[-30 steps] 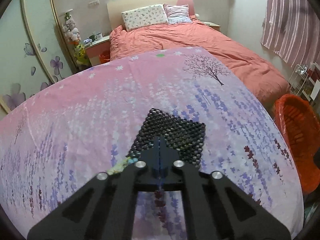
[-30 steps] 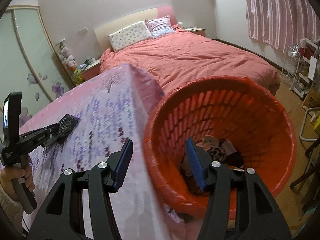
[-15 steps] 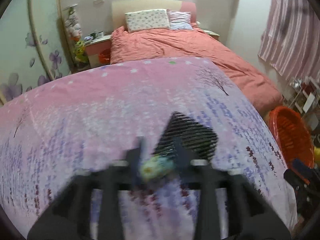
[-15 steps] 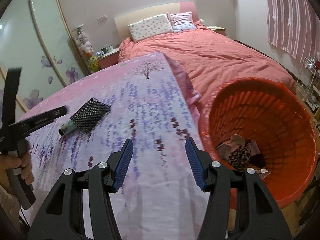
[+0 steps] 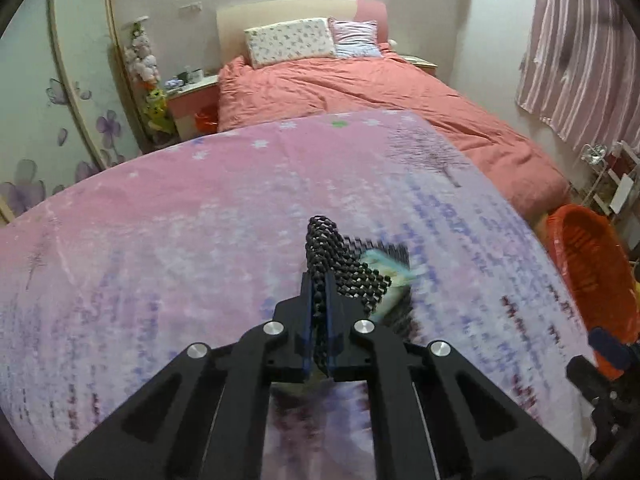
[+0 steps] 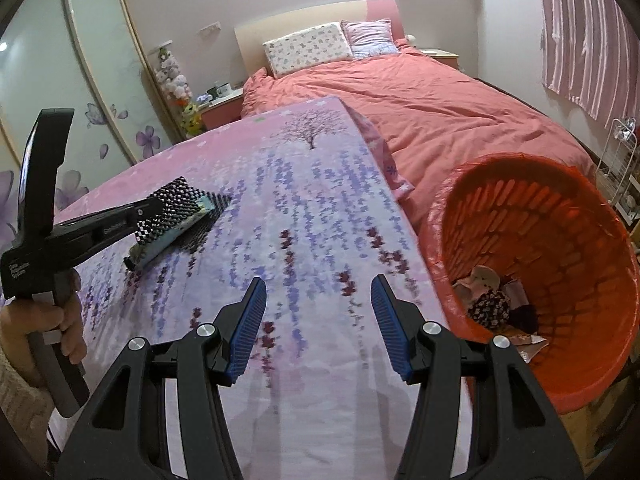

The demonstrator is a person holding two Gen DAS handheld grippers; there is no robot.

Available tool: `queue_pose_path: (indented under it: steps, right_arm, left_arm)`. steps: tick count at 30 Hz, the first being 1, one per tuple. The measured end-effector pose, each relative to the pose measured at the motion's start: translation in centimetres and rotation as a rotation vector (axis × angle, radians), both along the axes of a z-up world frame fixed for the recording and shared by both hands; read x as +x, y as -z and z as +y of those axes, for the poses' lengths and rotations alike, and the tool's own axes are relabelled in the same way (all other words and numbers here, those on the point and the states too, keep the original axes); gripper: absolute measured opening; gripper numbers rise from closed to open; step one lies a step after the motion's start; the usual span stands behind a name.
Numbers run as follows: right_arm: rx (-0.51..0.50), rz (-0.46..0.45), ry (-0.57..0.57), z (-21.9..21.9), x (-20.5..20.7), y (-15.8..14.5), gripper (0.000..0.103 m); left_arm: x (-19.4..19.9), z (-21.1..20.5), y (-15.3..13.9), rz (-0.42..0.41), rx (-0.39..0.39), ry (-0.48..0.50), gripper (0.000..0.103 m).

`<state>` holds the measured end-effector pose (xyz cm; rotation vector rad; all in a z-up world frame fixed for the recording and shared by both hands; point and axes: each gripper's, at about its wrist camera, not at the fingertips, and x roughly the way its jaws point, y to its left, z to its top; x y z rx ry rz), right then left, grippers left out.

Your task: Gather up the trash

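My left gripper (image 5: 319, 284) is shut on a black mesh mat (image 5: 334, 264) and lifts its near edge off the pink flowered table (image 5: 180, 232). Under the raised mat lies a teal tube-like wrapper (image 5: 386, 276). In the right wrist view the left gripper (image 6: 154, 210) holds the mat (image 6: 174, 208) tilted over the wrapper (image 6: 168, 240). My right gripper (image 6: 318, 320) is open and empty above the table's near right part. An orange basket (image 6: 592, 216) with some scraps inside stands at the table's right edge; it also shows in the left wrist view (image 5: 588, 264).
A bed with a salmon cover (image 6: 440, 104) lies behind the table. A wardrobe with flower-print doors (image 6: 60, 80) stands at the left. A nightstand (image 5: 192, 100) and plush toys are at the back. A wire rack (image 6: 620, 160) stands at the far right.
My left gripper closed on the mat's edge and raised it, uncovering the wrapper. My right gripper swung left from over the basket to over the table, still open.
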<state>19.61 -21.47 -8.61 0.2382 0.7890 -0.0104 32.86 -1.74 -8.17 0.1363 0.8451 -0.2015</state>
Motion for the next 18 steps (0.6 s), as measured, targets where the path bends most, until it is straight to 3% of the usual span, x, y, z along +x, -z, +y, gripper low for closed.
queue_pose_path:
  steps: [10,13,18]
  right_arm:
    - [0.051,0.020,-0.114,6.5,3.1,-0.1,0.055]
    - [0.109,0.024,-0.175,9.9,5.1,-0.2,0.055]
    - [0.100,0.036,-0.296,15.8,7.9,0.3,0.056]
  left_arm:
    - [-0.9,13.0,1.4,0.030,0.066,-0.224,0.007]
    - [-1.4,15.6,1.7,0.041,0.039,-0.252,0.007]
    - [-1.9,17.2,1.6,0.038,0.009,-0.244,0.008]
